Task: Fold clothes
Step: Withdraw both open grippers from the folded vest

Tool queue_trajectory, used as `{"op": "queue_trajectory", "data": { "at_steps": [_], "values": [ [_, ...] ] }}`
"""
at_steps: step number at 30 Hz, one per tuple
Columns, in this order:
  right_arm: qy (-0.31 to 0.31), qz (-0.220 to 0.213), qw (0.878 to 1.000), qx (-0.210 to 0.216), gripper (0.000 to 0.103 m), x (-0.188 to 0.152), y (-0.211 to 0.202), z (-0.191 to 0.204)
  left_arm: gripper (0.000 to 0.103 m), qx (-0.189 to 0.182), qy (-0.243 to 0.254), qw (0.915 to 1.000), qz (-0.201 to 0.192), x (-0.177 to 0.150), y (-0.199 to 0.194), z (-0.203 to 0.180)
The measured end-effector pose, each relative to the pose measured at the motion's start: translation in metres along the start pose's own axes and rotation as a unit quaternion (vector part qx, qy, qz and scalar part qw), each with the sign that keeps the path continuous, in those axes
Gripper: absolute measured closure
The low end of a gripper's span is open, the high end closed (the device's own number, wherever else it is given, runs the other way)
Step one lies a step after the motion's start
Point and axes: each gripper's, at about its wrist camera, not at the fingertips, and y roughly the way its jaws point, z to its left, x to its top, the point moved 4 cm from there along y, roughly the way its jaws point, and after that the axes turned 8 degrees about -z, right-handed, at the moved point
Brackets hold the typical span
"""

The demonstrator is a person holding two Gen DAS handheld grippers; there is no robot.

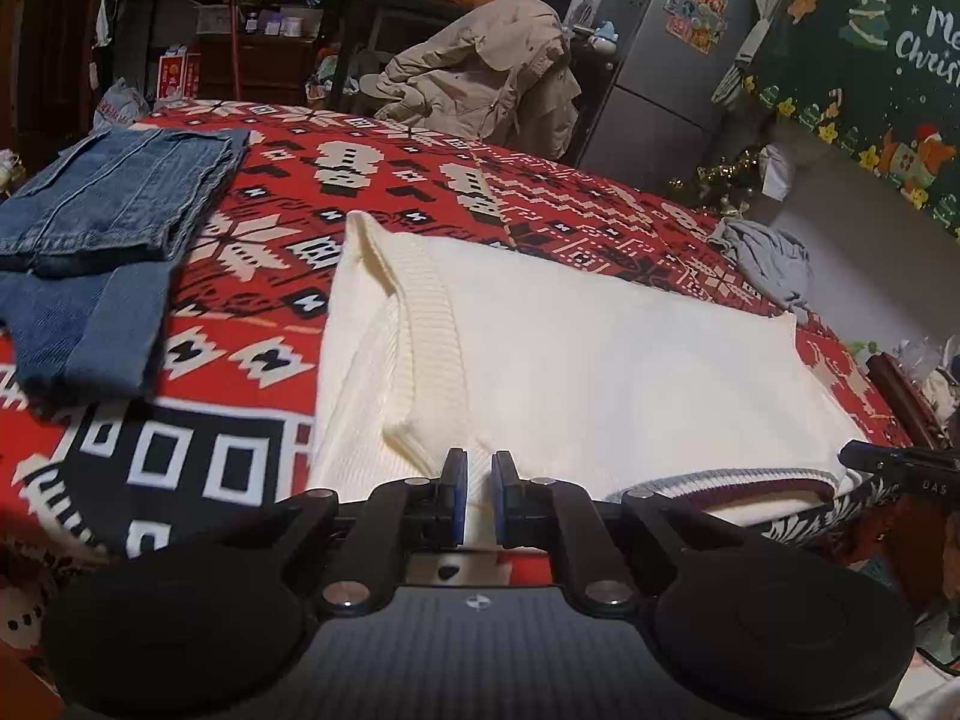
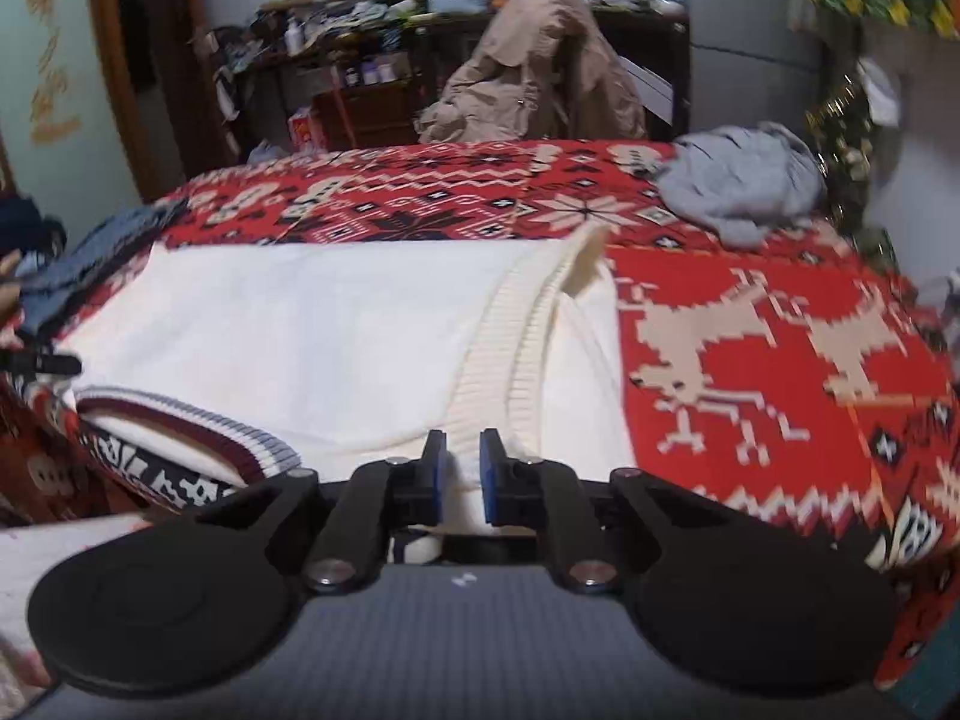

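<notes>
A white knit sweater (image 1: 600, 360) lies flat on the red patterned blanket (image 1: 252, 324), sleeves folded in over its body. Its striped neck trim (image 1: 738, 480) faces the near edge. My left gripper (image 1: 479, 495) is at the sweater's near left shoulder, fingers close together with white fabric pinched between them. In the right wrist view the sweater (image 2: 312, 330) fills the left half, a ribbed sleeve cuff (image 2: 522, 348) running up its right side. My right gripper (image 2: 461, 474) is shut on the near right shoulder, beside the neck trim (image 2: 180, 426).
Folded blue jeans (image 1: 102, 222) lie on the blanket at the left. A crumpled grey garment (image 2: 738, 180) sits at the far right corner. A beige coat (image 1: 492, 72) hangs over a chair beyond the bed, with cluttered shelves behind it.
</notes>
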Motion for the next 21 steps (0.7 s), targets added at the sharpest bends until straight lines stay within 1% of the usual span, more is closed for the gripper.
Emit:
{"op": "queue_trajectory", "data": {
  "at_steps": [3,5,9,11,12,14,16,21],
  "values": [
    [0.017,-0.006,1.000,-0.005,0.090,0.004,-0.007,-0.005,0.092,0.007,-0.015,0.9998,-0.006,0.008,-0.005,0.003],
    [0.019,-0.012,1.000,-0.005,0.089,0.013,-0.009,-0.005,0.092,0.009,-0.027,0.9995,-0.013,0.019,-0.006,0.005],
    [0.021,-0.022,1.000,-0.004,0.089,0.039,-0.007,0.001,0.092,-0.012,-0.043,0.9986,-0.030,0.050,0.007,-0.010],
    [0.023,-0.031,0.999,0.006,0.089,0.057,0.002,0.011,0.092,-0.024,-0.051,0.9977,-0.038,0.066,0.014,-0.018],
    [0.025,-0.036,0.999,0.013,0.089,0.066,0.006,0.016,0.092,-0.035,-0.050,0.9973,-0.040,0.073,0.021,-0.026],
    [0.025,-0.039,0.999,0.019,0.089,0.079,0.023,0.027,0.092,-0.053,-0.037,0.9970,-0.042,0.082,0.041,-0.045],
    [0.021,-0.036,0.999,0.017,0.089,0.086,0.046,0.039,0.092,-0.053,-0.016,0.9977,-0.040,0.086,0.064,-0.064],
    [0.012,-0.028,0.999,0.012,0.090,0.104,0.103,0.068,0.092,-0.031,0.034,0.9985,-0.030,0.083,0.121,-0.093]
  ]
}}
